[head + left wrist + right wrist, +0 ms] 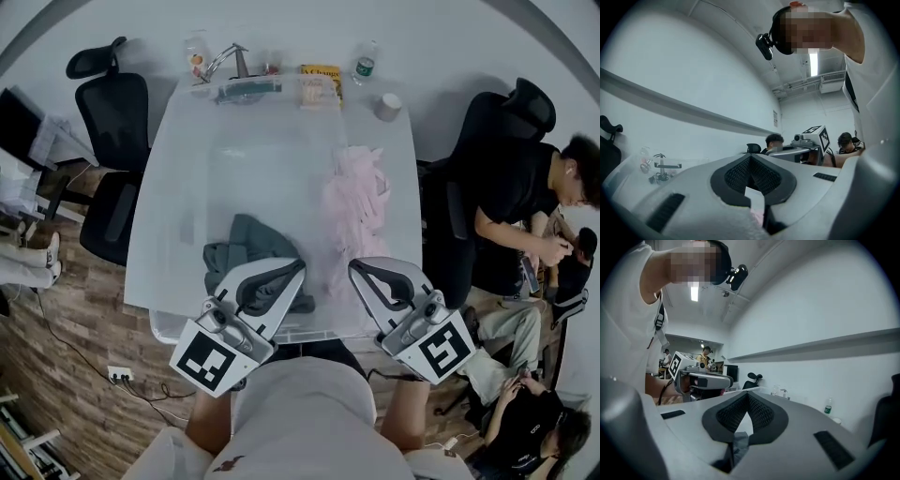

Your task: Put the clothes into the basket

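Down at the near edge first. My left hand-held gripper is clenched, pads tip to tip with nothing pinched. The sliver of pink in its slot I take for cloth lying beyond it. My right hand-held gripper is clenched too, and the grey scrap in its slot looks like the garment past it, not a catch.

Under both runs a see-through plastic lip along the near end of the white table. I can't tell whether that's the basket's wall, or whether the clothes already lie inside it.

Just past my left tips sits the crumpled grey-green garment. Just beside it, the long pale pink garment stretches away up the right side.

To do this well, I'd say open wide before coming down. Then bite deep into a high fold so each piece lifts as one bundle. The pink one is long and strappy, so taking it near its middle should stop the ends dragging. My tips angle in toward each other and sit close, so I'd part them first.

There's plenty of room, since the left half of the table is bare. The far end holds a metal stand, a yellow packet and a clear bottle, all well apart from the clothes. A black chair stands on the left, and a seated person is near the right edge. I'd keep my right swing inside the table.
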